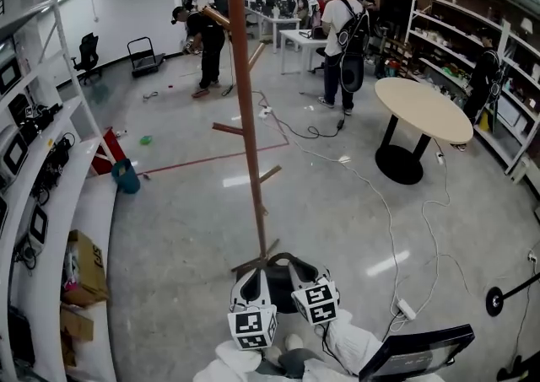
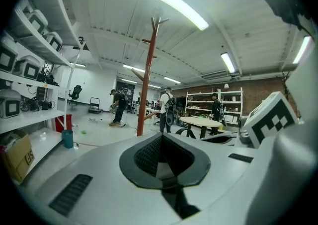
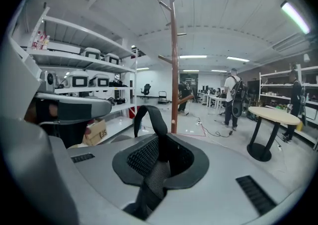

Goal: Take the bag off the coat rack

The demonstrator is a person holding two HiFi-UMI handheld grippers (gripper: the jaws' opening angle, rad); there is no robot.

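- Left gripper [image 2: 161,162]: clenched, seemingly on one end of the strap [image 3: 149,119].
- Bag [image 1: 283,298]: low between both grippers, off the rack [image 1: 245,119] ahead; it looks soft and light.
- Right gripper [image 3: 158,157]: clamped on the strap, the best hold.

coat rack [image 1: 245,102] mid-floor | bag [image 1: 280,294] before its foot | table [image 1: 422,109] right | shelving [image 1: 51,195] left

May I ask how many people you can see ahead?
3 clearly: a bending person left of the brown wooden coat rack, a white-shirted person right of it, a dark-clothed person by the right shelves. Others may hide behind.
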